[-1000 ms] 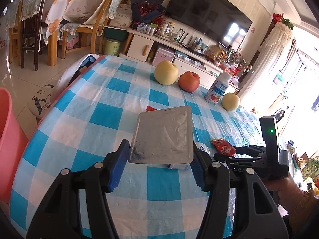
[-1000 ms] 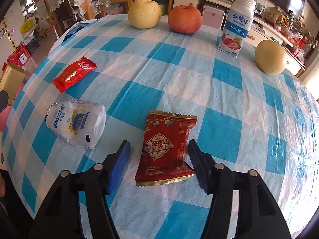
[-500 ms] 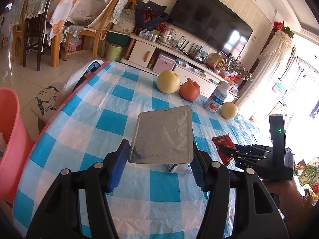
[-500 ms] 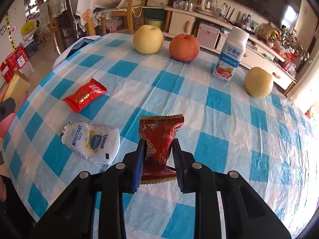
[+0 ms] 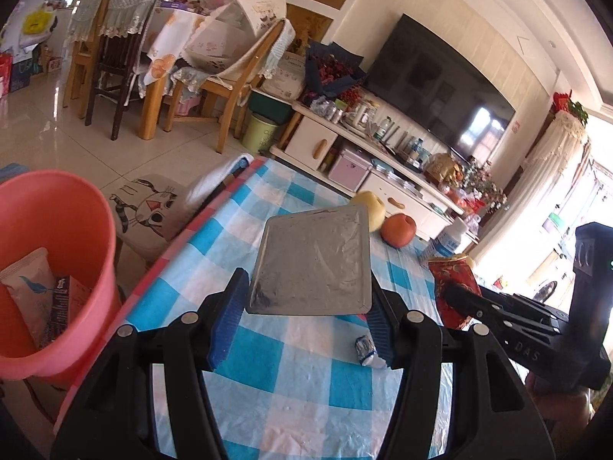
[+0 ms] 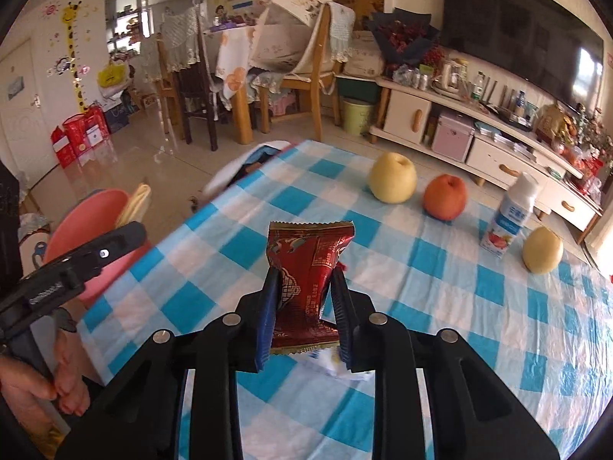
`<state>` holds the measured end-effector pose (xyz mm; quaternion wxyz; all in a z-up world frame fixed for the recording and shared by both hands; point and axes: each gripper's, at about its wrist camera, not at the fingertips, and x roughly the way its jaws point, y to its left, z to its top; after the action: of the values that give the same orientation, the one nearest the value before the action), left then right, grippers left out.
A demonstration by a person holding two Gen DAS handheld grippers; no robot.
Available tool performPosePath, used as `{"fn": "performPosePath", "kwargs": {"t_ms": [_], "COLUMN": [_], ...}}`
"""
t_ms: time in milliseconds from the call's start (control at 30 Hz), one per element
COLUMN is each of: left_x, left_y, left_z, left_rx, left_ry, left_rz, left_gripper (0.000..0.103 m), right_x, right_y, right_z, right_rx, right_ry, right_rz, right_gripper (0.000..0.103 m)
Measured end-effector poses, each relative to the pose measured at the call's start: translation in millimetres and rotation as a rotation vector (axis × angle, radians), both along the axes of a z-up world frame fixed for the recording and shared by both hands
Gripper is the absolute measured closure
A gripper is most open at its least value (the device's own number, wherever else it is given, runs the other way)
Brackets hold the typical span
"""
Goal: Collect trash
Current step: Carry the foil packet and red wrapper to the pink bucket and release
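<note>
My left gripper [image 5: 304, 320] is shut on a flat silver foil packet [image 5: 312, 264] and holds it above the blue checked table, near its left edge. My right gripper [image 6: 304, 314] is shut on a dark red snack wrapper [image 6: 304, 268], lifted off the table; the wrapper also shows in the left wrist view [image 5: 454, 287]. A pink bin [image 5: 57, 268] with several wrappers inside stands on the floor left of the table; it also shows in the right wrist view [image 6: 92, 211]. A white wrapper [image 5: 367, 350] lies on the table under the grippers.
On the checked table [image 6: 459, 306] stand a yellow pear [image 6: 392, 178], a red apple [image 6: 446, 195], a yoghurt bottle [image 6: 509, 216] and a second pear [image 6: 542, 249]. A cat-print stool [image 5: 149, 207] stands between bin and table. Chairs and a TV cabinet stand behind.
My right gripper closed on the red wrapper and lifted it off the table. Both grippers rose and swung left, bringing the pink bin into view.
</note>
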<state>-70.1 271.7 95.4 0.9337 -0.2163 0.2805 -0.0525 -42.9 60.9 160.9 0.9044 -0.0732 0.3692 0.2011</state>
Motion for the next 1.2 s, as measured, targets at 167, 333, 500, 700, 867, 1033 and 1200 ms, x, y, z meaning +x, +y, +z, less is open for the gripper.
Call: {"fn": "performPosePath", "kwargs": {"t_ms": [167,333,500,700,867,1033,1200], "left_x": [-13,-32,-45,-48,-47,-45,-30], "left_y": [45,109,165,194,196,180,163], "left_z": [8,5,-13,-33,-34,-30,-21], "left_rx": [-0.008,-0.070,-0.179,-0.258,-0.227,-0.151,-0.065], "left_ry": [-0.029,-0.020,0.046,0.135,0.153,0.133,0.156], "left_rz": [0.207,0.465,0.654,0.767,0.804,0.780,0.680], "left_gripper": [0.044,0.044,0.044,0.021,0.016,0.012,0.006], "right_x": [-10,-14,-13,6,5,0,-12], "right_y": [73,152,219,267,250,218,186], "right_z": [13,21,23,0,-9,-14,-13], "right_rx": [0.068,0.117,0.135,0.126,0.162,0.100,0.026], "right_ry": [0.004,0.021,0.027,0.088,0.079,0.032,0.000], "right_rz": [0.146,0.288,0.384,0.387,0.314,0.257,0.229], "right_gripper": [0.074,0.074,0.074,0.063,0.030,0.016,0.013]}}
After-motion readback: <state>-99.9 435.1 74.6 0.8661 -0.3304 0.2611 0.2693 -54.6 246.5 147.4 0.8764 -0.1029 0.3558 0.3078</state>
